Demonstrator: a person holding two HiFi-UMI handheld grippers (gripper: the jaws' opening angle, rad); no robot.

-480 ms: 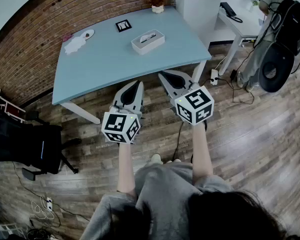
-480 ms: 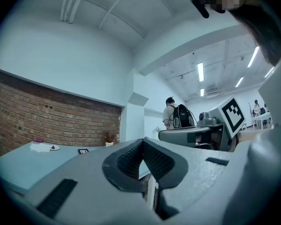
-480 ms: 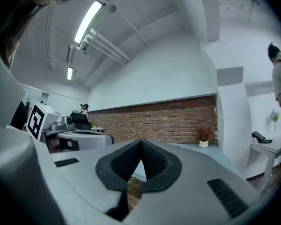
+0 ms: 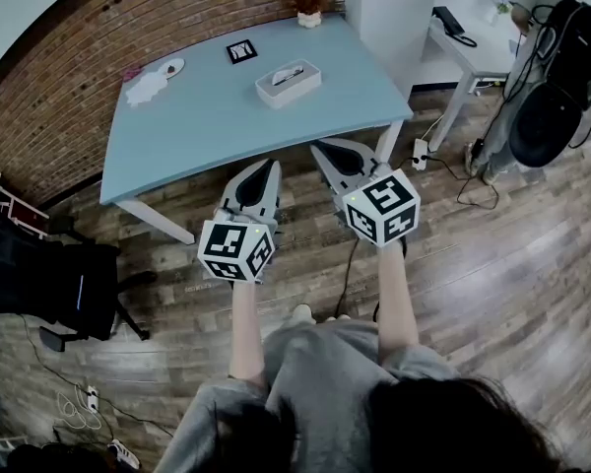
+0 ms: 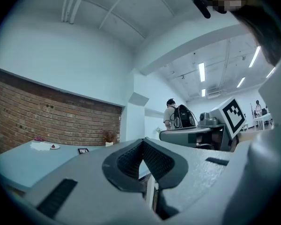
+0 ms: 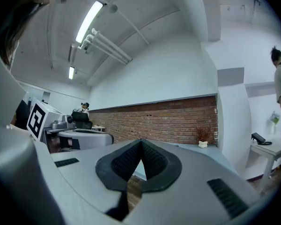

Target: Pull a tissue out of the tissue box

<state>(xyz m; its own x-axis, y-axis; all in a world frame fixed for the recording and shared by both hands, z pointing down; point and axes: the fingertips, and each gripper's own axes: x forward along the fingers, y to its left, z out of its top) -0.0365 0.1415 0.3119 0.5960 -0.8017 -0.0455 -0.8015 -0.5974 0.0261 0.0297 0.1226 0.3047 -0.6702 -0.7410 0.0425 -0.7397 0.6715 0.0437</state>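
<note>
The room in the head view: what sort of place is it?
Probably an office or studio workspace: a blue table with a tissue box by a brick wall, a black office chair, and a second desk with a phone.

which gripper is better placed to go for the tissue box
Right, narrowly. The right gripper has its tip nearer the tissue box and slants toward it; the left gripper sits a little further back. Both are shut and empty, short of the table.
</note>
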